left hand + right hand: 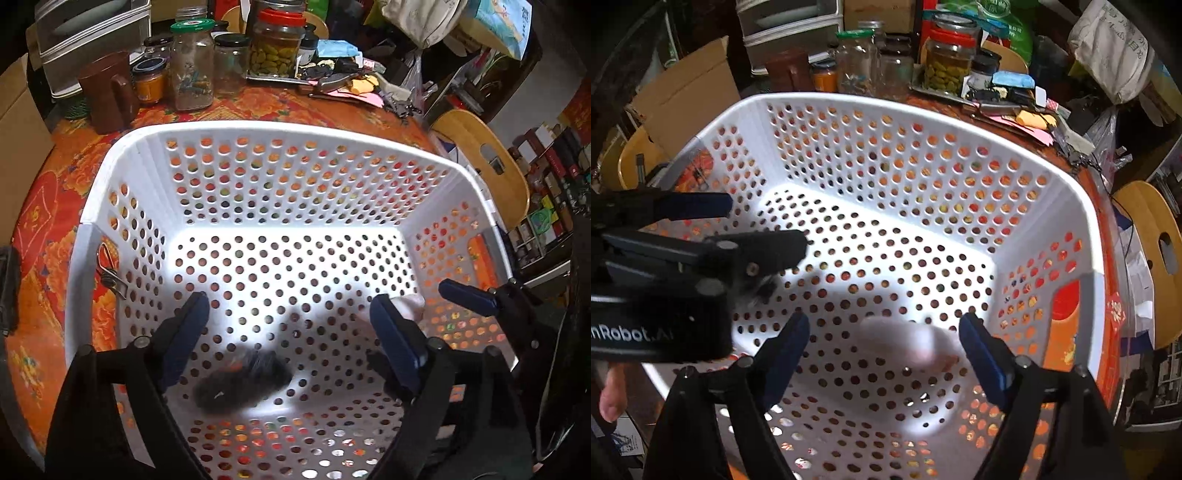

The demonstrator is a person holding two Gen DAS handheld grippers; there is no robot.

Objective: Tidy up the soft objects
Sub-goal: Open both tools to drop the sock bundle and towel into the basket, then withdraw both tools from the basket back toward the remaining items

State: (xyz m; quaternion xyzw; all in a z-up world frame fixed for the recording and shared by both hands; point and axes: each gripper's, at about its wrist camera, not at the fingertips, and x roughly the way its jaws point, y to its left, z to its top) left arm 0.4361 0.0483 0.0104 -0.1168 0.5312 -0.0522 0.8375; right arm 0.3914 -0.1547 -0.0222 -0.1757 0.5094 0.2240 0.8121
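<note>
Inside the white perforated basket (258,133) on the floral desk (55,229): a dark fuzzy soft object (243,380), blurred, long axis running lower-left to upper-right, just below and between the wide-apart fingers of the left hand-held gripper (291,325). Further right, a white soft object (916,343), blurred too, axis hard to tell, between the spread fingers of the right hand-held gripper (886,339). Nothing clamped in either.

Dark fuzzy toy (243,384) and soft white toy (916,343), both blurred, down inside white holey basket (258,129).
</note>
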